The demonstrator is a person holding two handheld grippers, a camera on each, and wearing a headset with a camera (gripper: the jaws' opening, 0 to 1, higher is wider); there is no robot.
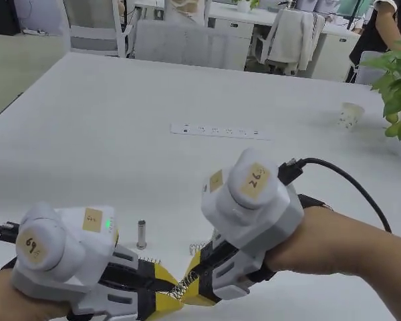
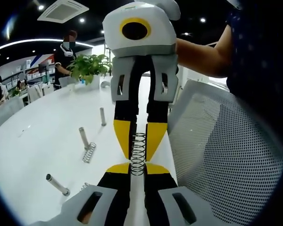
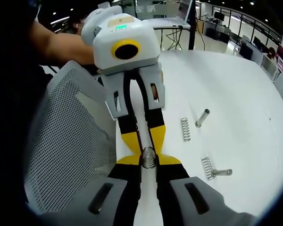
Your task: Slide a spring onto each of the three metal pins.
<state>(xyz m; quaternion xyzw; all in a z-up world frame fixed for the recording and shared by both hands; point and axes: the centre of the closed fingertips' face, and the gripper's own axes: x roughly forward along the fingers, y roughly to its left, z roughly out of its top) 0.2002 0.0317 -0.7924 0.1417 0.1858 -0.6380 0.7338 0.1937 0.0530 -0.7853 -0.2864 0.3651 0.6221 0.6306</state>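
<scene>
Across the white counter (image 1: 120, 100): a long white power strip (image 1: 214, 130) lies well away from you, and the task's parts sit near your edge.
Chair: a grey mesh chair back (image 2: 226, 155) stands just off the counter's edge, beside both tools.
Tools: your left tool (image 2: 137, 169) has its jaws pressed together on one end of a coiled steel spring (image 2: 138, 151). Your right tool (image 3: 148, 162) faces it tip to tip and pinches the other end, so the coil bridges the two above the counter's near edge.
Pins: three slim grey metal pins sit apart on the counter: the far pin (image 2: 103, 116), the middle pin (image 2: 84, 137) and the near pin (image 2: 56, 184).
Loose spring: a small loose spring (image 2: 88, 153) lies just beside the middle pin's foot.
Step in hand: as I judge it, you are carrying one spring and squaring it up before threading. Most of the task looks unfinished.
Next move: you will likely need to let one tool go, bring the coil's open end over a pin's tip and keep it in line with the shaft. A skewed coil could snag or tip the pin.
Hard to make out: I cannot tell whether a pin already runs inside the held spring. I also cannot tell whether the middle and near pins stand or lie, since that view tilts. Another coil by the near pin is cut off by your left tool's body.
</scene>
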